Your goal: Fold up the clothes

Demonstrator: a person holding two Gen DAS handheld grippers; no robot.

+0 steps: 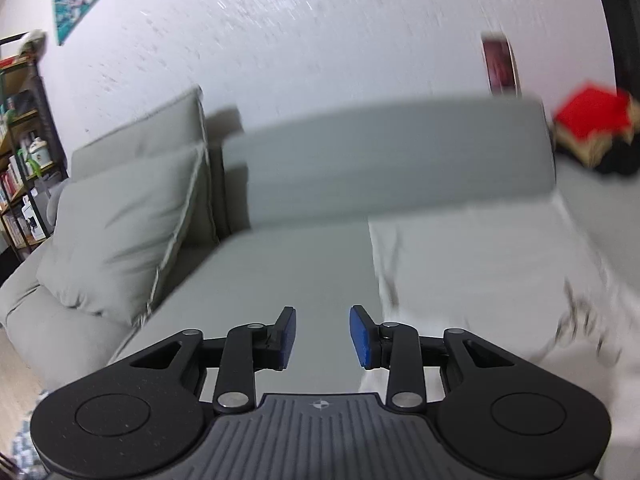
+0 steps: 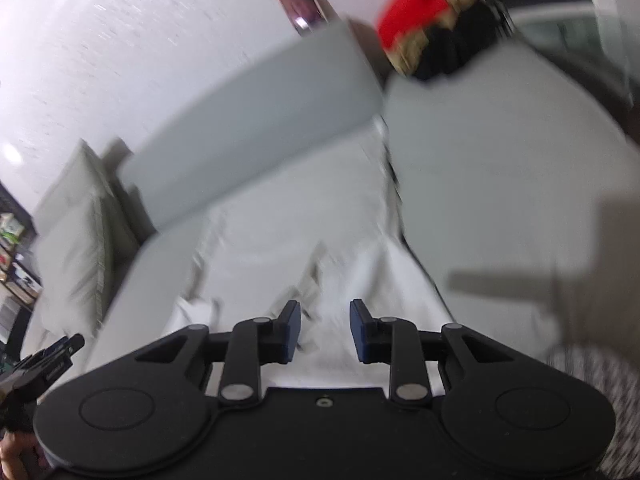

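Both the left gripper (image 1: pixel 322 338) and right gripper (image 2: pixel 325 331) hover with fingers apart, holding nothing. The white garment (image 2: pixel 288 224) lies spread on the grey sofa (image 1: pixel 280 264). I'd pinch matching corners squarely and keep the edges aligned while folding

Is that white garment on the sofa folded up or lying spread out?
Mostly spread out: the white garment lies flat across the sofa seat, its near edge rumpled. Blur hides any neat fold.

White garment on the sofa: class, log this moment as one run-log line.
stage: between folds | left gripper: open, empty | right gripper: open, empty | white garment: flat on sofa seat
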